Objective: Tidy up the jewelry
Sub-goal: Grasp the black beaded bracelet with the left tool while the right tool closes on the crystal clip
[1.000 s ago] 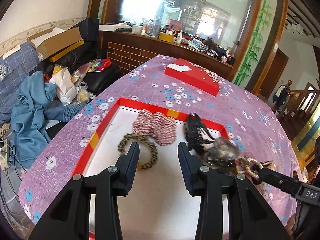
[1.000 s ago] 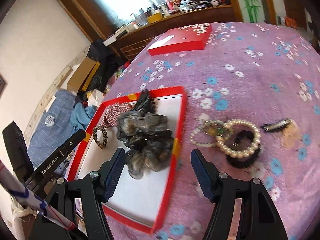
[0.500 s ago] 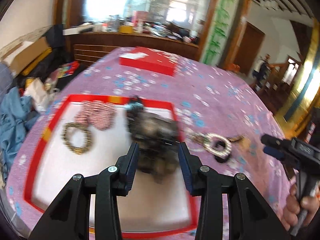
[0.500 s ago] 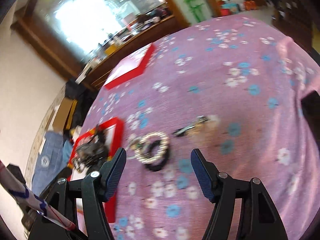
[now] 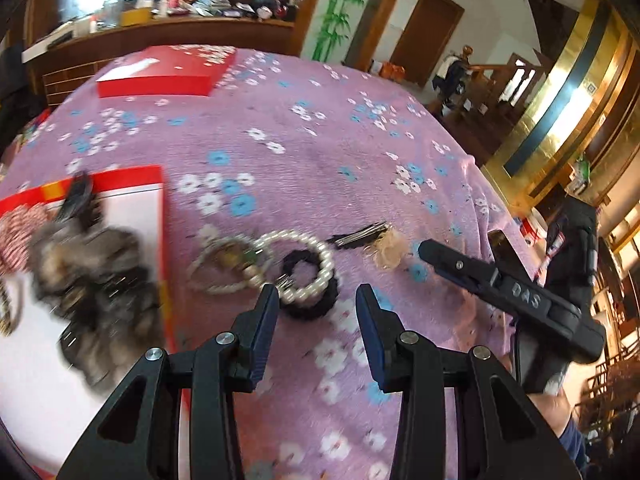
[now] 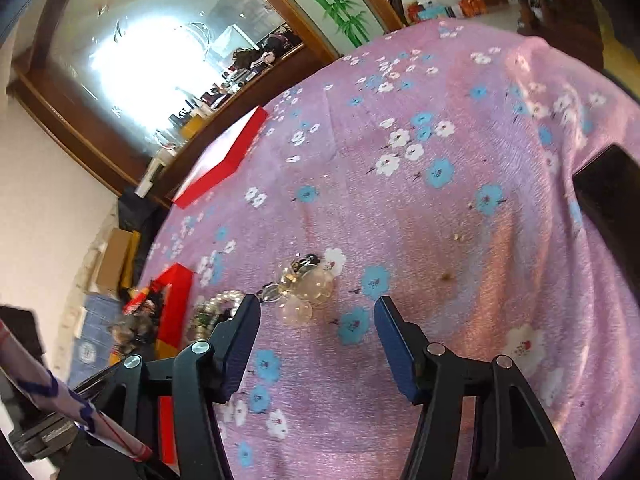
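Observation:
My left gripper (image 5: 316, 312) is open and empty, just short of a pearl bracelet (image 5: 304, 264) lying on a black scrunchie (image 5: 310, 308). A second beaded bracelet (image 5: 224, 266) lies to their left. A hair clip with a clear flower (image 5: 384, 246) rests to the right, and my right gripper (image 5: 428, 248) reaches it from the side. In the right wrist view that gripper (image 6: 316, 316) is closing, nothing pressed; the hair clip (image 6: 304, 288) lies just ahead of its fingertips. The red tray (image 5: 132, 178) holds a fluffy grey scrunchie (image 5: 92, 280).
A floral purple cloth (image 5: 304, 148) covers the table. A red box lid (image 5: 160, 74) sits at the far side. A dark phone (image 6: 612, 196) lies at the right edge. A checked scrunchie (image 5: 16, 228) sits in the tray's far left.
Both grippers swung right, away from the tray. The left went from above the tray to the bracelets on the cloth. The right now faces the hair clip, and its jaws narrowed slightly.

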